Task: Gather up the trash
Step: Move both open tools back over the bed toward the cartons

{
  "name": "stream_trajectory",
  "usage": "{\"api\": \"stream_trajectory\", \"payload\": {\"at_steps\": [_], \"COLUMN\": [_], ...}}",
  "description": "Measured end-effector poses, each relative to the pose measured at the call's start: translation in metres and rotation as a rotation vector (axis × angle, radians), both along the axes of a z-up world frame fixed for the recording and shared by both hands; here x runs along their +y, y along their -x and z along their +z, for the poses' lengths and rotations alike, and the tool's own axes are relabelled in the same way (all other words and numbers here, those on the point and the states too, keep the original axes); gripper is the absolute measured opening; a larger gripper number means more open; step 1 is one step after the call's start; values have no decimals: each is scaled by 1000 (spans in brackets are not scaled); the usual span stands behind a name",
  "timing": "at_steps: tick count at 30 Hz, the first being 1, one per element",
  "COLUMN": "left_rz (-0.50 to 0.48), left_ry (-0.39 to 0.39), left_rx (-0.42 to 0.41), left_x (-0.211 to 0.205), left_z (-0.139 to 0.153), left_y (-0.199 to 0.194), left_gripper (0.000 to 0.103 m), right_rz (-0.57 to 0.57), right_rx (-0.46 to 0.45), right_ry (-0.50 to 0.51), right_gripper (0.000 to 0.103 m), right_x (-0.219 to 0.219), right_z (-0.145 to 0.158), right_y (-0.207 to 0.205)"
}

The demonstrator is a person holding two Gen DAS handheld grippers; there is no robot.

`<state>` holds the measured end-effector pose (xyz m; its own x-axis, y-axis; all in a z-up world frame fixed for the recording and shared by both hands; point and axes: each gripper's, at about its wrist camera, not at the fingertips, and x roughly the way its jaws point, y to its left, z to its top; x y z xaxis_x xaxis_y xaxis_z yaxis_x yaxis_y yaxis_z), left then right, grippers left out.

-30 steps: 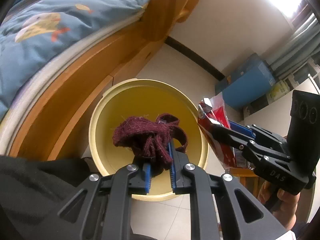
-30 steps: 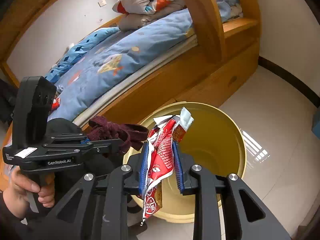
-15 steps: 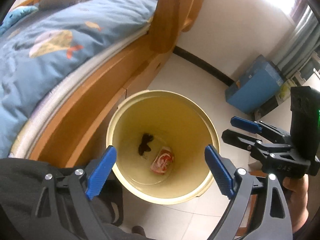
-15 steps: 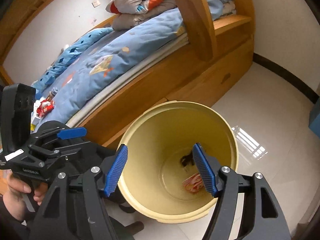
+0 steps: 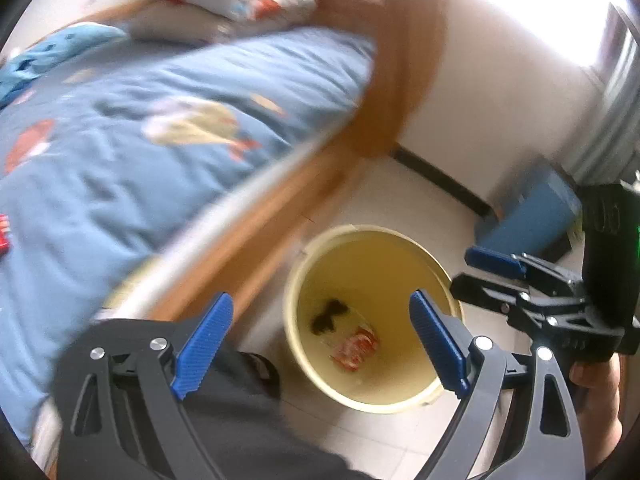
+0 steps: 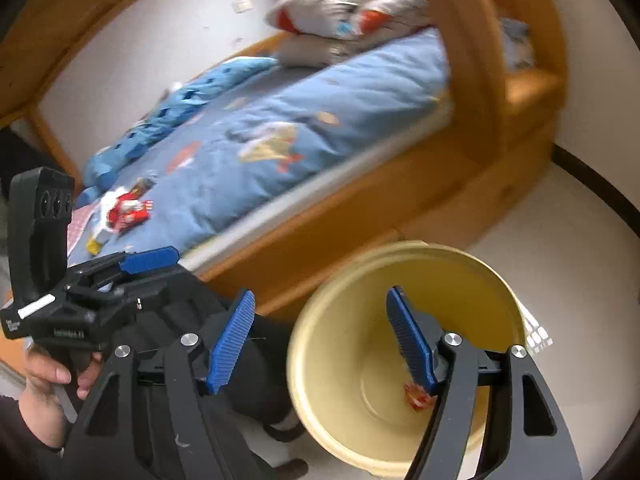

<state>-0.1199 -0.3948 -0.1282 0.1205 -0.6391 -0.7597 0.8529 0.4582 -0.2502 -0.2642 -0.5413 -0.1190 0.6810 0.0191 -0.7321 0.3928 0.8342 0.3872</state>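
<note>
— Where are we?
— We're in a home bedroom: a wooden bed frame (image 6: 400, 184) carries a blue quilt (image 6: 304, 120) printed with cartoon shapes, and pillows (image 6: 344, 4) are piled at its head.
— Anything else we can see?
— Pale floor tiles (image 6: 580, 220), white walls, and a yellow bin (image 5: 372, 316) beside the bed.

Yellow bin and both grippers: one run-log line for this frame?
left gripper open, empty | right gripper open, empty | yellow bin: red wrapper, dark cloth inside | red wrappers on bed
</note>
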Motion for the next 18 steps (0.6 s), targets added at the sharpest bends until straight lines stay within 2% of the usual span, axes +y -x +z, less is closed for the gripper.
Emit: {"api": "stream_trajectory", "payload": {"at_steps": [4,8,16,18], "left_rz": [135,275,548,601], "left_ry": [44,65,77,73], "left_rx": [-64,-140,-261,-286], "left_x": [43,89,182,204], "left_z": [22,38,65,71], "left_y": [-29,-54,-100,-108], "left_gripper": [93,95,99,99], "right_rz": [80,166,360,410], "right_rx": [-52,-113,-236,-271], "right_ry": [27,12,-10,-16], "right_gripper": [67,68,76,81], "right_x": [21,45,117,139], "right_z": [12,24,55,64], "right_y": [-33,-71,-157,-177]}}
